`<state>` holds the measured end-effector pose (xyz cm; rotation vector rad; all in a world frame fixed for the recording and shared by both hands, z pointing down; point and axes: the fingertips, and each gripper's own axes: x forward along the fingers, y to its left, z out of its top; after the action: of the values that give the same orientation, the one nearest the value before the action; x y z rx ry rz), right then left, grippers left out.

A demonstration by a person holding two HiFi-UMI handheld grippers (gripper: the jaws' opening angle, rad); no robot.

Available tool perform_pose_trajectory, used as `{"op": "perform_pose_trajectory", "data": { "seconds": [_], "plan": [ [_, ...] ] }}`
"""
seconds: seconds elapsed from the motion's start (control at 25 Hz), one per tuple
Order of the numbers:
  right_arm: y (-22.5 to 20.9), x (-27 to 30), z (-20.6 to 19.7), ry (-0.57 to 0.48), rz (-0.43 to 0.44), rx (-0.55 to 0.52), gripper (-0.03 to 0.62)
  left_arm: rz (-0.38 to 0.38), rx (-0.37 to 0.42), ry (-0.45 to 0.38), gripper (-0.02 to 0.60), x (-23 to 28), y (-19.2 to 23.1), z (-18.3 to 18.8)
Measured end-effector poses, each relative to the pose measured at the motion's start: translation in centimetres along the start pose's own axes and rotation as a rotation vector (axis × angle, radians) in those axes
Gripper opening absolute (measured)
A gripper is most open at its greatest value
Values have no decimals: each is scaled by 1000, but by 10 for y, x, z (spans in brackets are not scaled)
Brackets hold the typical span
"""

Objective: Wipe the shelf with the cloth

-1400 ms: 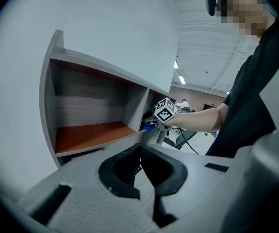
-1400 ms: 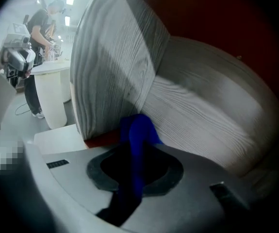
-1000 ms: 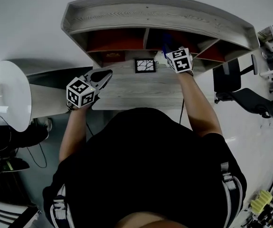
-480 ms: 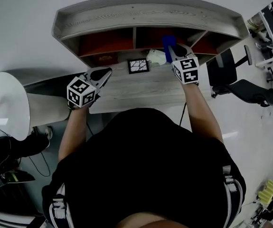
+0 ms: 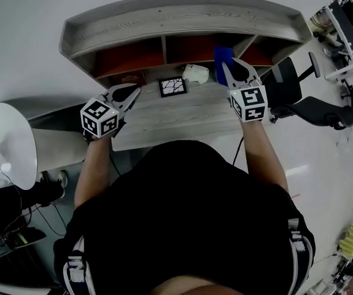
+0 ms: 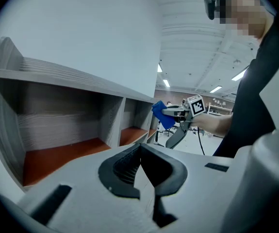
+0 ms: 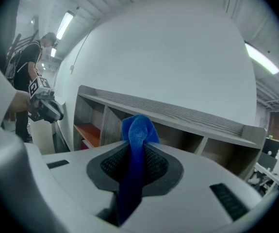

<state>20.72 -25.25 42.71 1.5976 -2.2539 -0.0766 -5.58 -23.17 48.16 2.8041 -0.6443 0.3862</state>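
The grey wooden shelf (image 5: 182, 17) with orange-red compartment floors stands at the back of the desk. My right gripper (image 5: 234, 72) is shut on a blue cloth (image 5: 223, 57), held up in front of the shelf's right-hand compartments and not touching the wood. The right gripper view shows the cloth (image 7: 137, 130) sticking up between the closed jaws, with the shelf (image 7: 178, 113) beyond. My left gripper (image 5: 127, 94) hovers over the desk's left end, shut with nothing in it. In its own view the left gripper (image 6: 140, 171) faces the shelf (image 6: 57, 76), with the cloth (image 6: 162, 114) in the distance.
On the grey desk (image 5: 182, 112) below the shelf stand a small picture frame (image 5: 172, 86) and a pale rounded object (image 5: 196, 73). A round white table (image 5: 10, 134) is at the left. A black office chair (image 5: 305, 106) sits to the right.
My right gripper has drawn back out of the shelf and to the right with the cloth, uncovering the pale object. The left gripper has barely moved.
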Motion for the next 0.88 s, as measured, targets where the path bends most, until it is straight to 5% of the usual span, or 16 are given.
{"op": "perform_pose_trajectory", "data": {
  "seconds": [0.32, 0.88],
  "plan": [
    [-7, -18, -7, -14, -28, 34, 58, -32, 55, -41, 15, 7, -23, 25],
    [-5, -47, 11, -67, -24, 26, 58, -44, 53, -27, 15, 24, -32, 18]
  ]
}}
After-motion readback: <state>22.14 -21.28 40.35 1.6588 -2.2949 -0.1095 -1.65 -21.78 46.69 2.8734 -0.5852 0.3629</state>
